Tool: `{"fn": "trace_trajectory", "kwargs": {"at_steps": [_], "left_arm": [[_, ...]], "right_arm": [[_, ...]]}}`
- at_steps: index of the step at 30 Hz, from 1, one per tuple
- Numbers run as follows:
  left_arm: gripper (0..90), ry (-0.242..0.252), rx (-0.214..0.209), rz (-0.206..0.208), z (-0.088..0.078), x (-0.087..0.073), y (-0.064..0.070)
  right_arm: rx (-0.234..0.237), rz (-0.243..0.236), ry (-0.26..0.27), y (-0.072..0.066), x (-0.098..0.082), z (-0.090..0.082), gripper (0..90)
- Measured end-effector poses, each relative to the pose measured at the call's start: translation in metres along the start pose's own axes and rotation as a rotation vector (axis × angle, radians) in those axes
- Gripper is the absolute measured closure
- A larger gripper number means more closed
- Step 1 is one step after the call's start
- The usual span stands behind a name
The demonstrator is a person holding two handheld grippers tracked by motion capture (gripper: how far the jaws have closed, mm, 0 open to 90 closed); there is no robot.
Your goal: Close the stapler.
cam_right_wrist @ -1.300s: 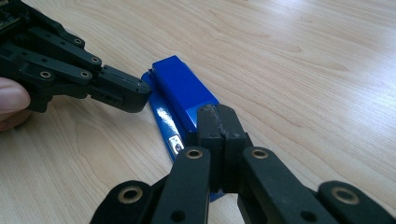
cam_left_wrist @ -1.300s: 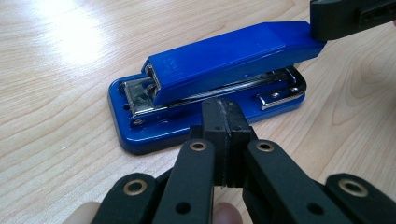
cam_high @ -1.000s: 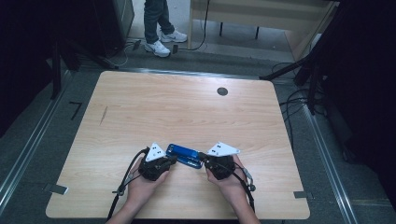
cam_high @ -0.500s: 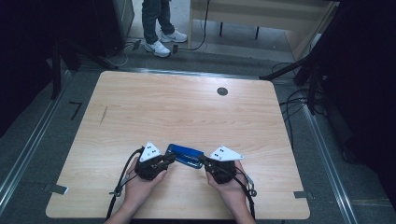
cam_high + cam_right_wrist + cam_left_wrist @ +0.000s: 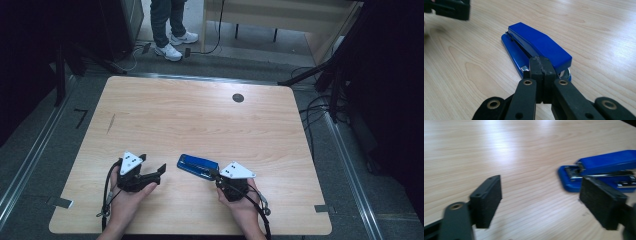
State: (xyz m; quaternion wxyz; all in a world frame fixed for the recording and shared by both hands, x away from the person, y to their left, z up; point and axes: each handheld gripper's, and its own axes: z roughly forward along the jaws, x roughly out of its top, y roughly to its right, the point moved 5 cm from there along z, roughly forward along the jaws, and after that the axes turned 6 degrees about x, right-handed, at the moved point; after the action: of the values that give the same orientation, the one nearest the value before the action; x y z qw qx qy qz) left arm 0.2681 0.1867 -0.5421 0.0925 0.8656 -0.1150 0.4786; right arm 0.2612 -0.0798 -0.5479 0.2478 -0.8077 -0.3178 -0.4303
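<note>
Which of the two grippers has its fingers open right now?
The left gripper: its fingers have just been opening and stand apart, clear of the blue stapler. The right gripper has its fingers pressed together at the stapler's rear.

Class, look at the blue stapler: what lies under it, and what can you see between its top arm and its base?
The blue stapler rests flat on the wooden table. In the slot between arm and base, metal parts show. Whether staples are loaded cannot be seen. The shut right gripper covers its near end.
</note>
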Motion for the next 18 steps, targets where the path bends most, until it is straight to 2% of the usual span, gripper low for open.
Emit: {"fn": "trace_trajectory", "kwargs": {"at_steps": [1, 3, 8, 12, 15, 18], "left_arm": [[13.6, 0.0, 0.034, 0.007, -0.002, -0.001, -0.007], [13.6, 0.003, 0.058, 0.009, -0.007, -0.002, -0.017], [13.4, -0.01, 0.086, -0.031, -0.018, -0.012, -0.046], [13.4, -0.011, 0.107, -0.082, -0.028, -0.019, -0.07], [13.5, -0.02, 0.155, -0.102, -0.036, -0.022, -0.086], [13.5, -0.013, 0.174, -0.124, -0.044, -0.025, -0.1]], "right_arm": [[-0.001, 0.0, 0.001, -0.001, 0.0, 0.001, 90.0], [-0.004, -0.006, 0.001, 0.0, 0.001, 0.003, 90.0], [-0.014, -0.029, -0.025, 0.003, 0.0, 0.005, 90.0], [-0.022, -0.032, -0.028, 0.009, 0.001, 0.008, 90.0], [-0.014, -0.039, -0.041, 0.01, 0.001, 0.011, 90.0], [-0.009, -0.062, -0.058, 0.009, 0.0, 0.016, 90.0]]}}
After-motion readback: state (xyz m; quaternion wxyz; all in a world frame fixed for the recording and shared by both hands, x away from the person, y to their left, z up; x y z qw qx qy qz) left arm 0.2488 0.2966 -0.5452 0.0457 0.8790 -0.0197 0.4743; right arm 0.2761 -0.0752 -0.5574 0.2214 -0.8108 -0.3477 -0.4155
